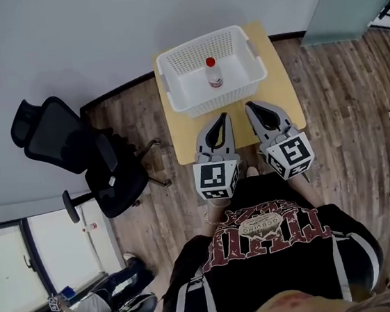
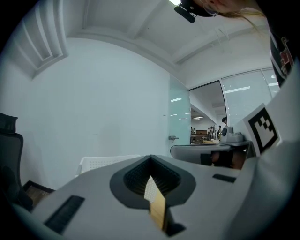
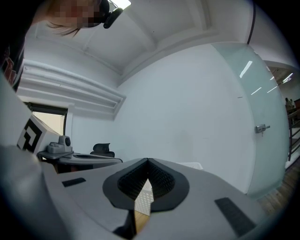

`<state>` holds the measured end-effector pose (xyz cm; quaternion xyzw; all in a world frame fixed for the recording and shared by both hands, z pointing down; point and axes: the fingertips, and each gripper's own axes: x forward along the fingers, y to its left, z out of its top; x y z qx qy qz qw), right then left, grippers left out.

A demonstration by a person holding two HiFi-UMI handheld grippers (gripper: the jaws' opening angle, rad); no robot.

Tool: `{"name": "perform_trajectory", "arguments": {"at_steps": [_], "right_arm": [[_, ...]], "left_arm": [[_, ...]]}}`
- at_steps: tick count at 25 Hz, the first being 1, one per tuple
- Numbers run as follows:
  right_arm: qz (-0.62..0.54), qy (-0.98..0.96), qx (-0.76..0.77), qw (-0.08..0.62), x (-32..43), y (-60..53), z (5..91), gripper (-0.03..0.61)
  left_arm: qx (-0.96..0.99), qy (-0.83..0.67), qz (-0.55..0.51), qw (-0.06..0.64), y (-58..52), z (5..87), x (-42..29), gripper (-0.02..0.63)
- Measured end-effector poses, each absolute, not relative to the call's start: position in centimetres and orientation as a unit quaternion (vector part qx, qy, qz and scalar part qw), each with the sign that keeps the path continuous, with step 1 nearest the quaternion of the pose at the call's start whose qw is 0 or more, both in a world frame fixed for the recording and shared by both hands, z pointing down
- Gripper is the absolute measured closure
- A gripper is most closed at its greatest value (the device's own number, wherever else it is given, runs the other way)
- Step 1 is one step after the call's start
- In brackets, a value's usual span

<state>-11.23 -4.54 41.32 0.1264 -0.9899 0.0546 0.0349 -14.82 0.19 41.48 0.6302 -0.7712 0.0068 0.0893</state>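
Note:
A white slatted basket [image 1: 170,63] stands on a small wooden table [image 1: 281,86], and inside it a clear bottle with a red cap [image 1: 214,74] is upright. My left gripper [image 1: 224,117] hovers over the table's near edge, just short of the basket, jaws shut and empty. Beside it my right gripper [image 1: 250,105] is also shut on nothing, tip close to the basket's front wall. In the left gripper view the closed jaws [image 2: 150,157] point toward the basket [image 2: 101,162]. In the right gripper view the shut gripper [image 3: 148,160] hides most of the basket [image 3: 190,164].
A black office chair [image 1: 75,151] stands on the wood floor left of the table. A frosted glass door [image 1: 345,2] is at the back right, a white wall behind the table. Another person's legs [image 1: 115,283] show at the lower left by a window.

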Motion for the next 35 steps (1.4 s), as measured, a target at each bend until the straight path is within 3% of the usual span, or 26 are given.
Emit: {"name": "perform_trajectory", "arguments": {"at_steps": [35], "right_arm": [[0.058, -0.966, 0.243, 0.059, -19.0, -12.2, 43.7, 0.561]], "left_arm": [[0.695, -0.71, 0.029, 0.108, -7.6, 44.2, -25.3, 0.581]]}}
